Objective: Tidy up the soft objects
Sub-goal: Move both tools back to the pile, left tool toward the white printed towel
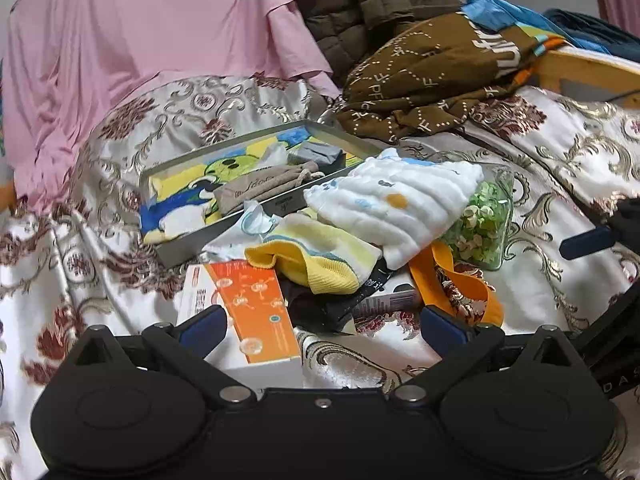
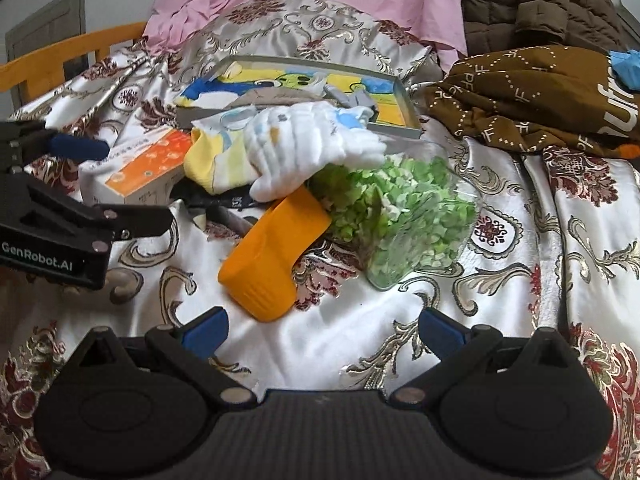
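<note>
A pile lies on the patterned bedspread [image 1: 560,168]. On top of it is a white quilted cloth [image 1: 396,204] [image 2: 312,148], with a yellow striped sock [image 1: 316,256] [image 2: 216,164] beside it. An orange soft piece [image 2: 276,248] [image 1: 452,280] leans against a clear bag of green bits [image 2: 400,216] [image 1: 480,224]. My left gripper [image 1: 323,326] hangs open just short of the pile, over an orange-and-white box [image 1: 256,304]. Nothing is between its fingers. My right gripper [image 2: 323,330] is open and empty in front of the orange piece.
Behind the pile, a shallow grey tray [image 1: 248,140] holds a cartoon towel, a beige drawstring pouch [image 1: 264,190] and a grey folded cloth [image 1: 316,154]. A brown patterned cloth [image 1: 440,76], a quilted brown jacket [image 1: 380,0] and a pink sheet [image 1: 140,40] lie further back. A wooden bed rail [image 2: 72,48] borders the left side.
</note>
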Demonstrator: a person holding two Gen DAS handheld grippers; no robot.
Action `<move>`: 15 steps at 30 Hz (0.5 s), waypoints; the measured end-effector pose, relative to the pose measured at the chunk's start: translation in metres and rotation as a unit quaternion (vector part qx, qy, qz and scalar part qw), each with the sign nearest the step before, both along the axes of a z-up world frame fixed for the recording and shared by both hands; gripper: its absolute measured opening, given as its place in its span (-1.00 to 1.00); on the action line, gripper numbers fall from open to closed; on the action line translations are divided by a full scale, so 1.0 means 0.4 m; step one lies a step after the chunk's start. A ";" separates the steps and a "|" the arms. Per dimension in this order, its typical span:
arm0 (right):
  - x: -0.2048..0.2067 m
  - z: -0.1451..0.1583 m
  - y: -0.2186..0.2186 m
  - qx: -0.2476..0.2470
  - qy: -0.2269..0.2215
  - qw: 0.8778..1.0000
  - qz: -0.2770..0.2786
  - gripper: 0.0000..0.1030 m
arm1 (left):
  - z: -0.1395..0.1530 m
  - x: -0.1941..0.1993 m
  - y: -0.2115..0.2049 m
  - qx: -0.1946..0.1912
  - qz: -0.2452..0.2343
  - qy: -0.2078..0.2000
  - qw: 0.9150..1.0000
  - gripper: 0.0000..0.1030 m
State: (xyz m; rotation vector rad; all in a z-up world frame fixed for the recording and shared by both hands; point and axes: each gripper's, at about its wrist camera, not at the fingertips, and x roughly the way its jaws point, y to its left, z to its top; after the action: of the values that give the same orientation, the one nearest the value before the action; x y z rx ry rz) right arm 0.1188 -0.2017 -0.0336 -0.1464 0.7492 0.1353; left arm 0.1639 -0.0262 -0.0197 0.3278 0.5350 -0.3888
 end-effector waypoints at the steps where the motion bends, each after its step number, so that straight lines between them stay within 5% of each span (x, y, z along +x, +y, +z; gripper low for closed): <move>1: 0.002 -0.002 0.003 -0.002 0.000 1.000 0.002 1.00 | 0.000 0.002 -0.002 0.005 -0.005 -0.004 1.000 0.99; 15: 0.030 -0.027 0.026 -0.009 0.008 1.000 0.021 0.92 | 0.011 0.051 -0.034 0.030 -0.066 -0.038 0.997 0.99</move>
State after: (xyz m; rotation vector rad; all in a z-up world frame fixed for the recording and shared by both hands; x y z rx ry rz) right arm 0.1308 -0.1913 -0.0442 -0.1777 0.7642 0.1696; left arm 0.1842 -0.0397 -0.0153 0.4359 0.4532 -0.4863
